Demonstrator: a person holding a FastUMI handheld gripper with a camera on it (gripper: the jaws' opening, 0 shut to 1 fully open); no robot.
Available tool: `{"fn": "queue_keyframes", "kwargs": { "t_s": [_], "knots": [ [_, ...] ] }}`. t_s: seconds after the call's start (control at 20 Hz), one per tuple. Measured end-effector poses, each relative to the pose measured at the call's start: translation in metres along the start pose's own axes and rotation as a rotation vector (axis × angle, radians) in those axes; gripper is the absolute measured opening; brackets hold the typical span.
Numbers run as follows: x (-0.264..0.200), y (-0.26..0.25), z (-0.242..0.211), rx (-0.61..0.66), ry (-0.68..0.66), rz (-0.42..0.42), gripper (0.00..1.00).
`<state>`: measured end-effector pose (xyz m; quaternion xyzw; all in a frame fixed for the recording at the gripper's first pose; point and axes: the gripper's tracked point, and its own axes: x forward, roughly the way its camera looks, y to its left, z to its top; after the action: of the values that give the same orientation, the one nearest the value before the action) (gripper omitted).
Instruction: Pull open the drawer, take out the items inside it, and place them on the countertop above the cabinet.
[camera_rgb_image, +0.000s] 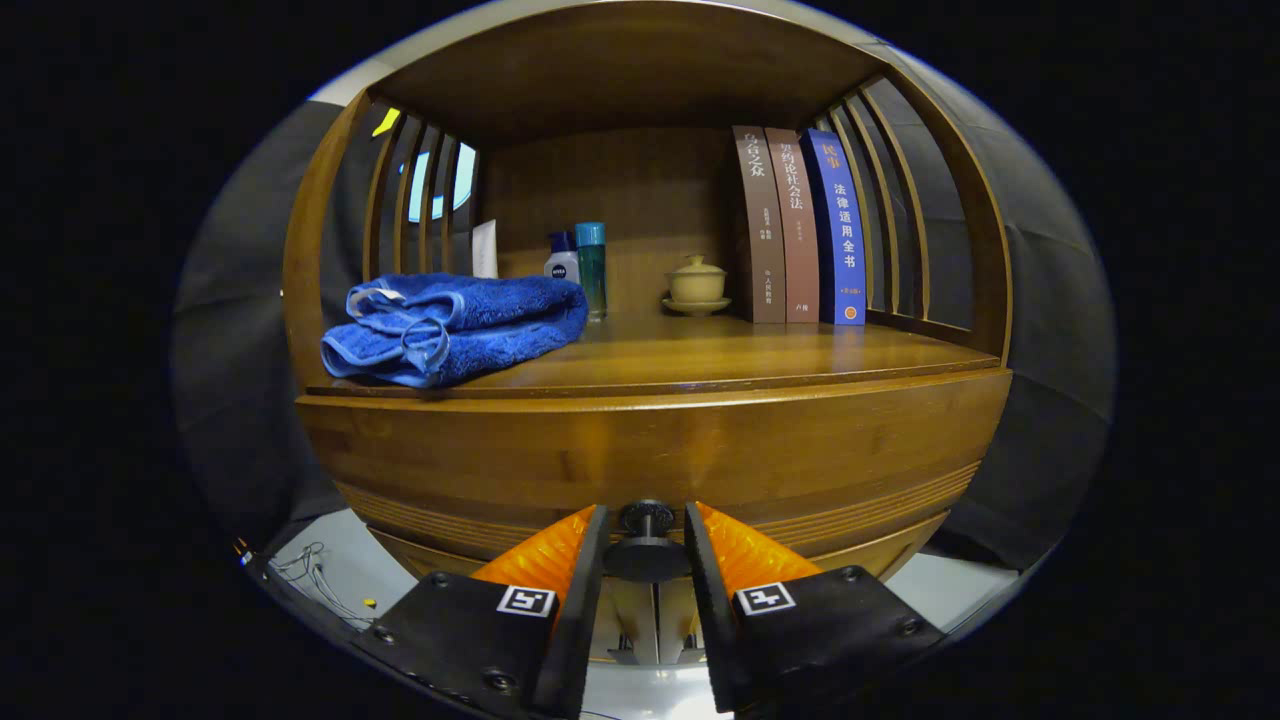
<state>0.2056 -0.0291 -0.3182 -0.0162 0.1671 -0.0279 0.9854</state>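
Gripper (646, 545) closed around the dark round knob (646, 552) of the drawer (640, 455), both fingers pressing its sides; knob stem partly hidden between them. Drawer front shut flush below the countertop (720, 355); contents concealed. On the countertop above the knob: folded blue towel (455, 325) to the left; bottles (580, 262) behind it, partly hidden; lidded cup (697, 285) on a saucer centre-back; three upright books (800, 225) to the right. Cabinet base cut off below.
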Motion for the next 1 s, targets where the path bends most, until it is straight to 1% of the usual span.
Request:
{"fn": "queue_keyframes", "kwargs": {
  "t_s": [0.05, 0.1, 0.15, 0.2, 0.25, 0.35, 1.0],
  "knots": [
    [0.000, -0.001, -0.001, -0.006, -0.001, -0.006, 0.52],
    [0.002, -0.001, 0.001, -0.017, 0.003, -0.006, 0.43],
    [-0.004, -0.002, 0.003, -0.015, -0.008, -0.003, 0.43],
    [-0.003, -0.001, 0.002, -0.020, -0.003, 0.000, 0.34],
    [-0.001, 0.000, 0.000, -0.044, -0.008, 0.013, 0.34],
    [-0.009, -0.002, -0.003, -0.042, -0.005, 0.017, 0.26],
    [-0.111, -0.006, -0.025, 0.035, 0.031, 0.039, 0.25]
  ]
}}
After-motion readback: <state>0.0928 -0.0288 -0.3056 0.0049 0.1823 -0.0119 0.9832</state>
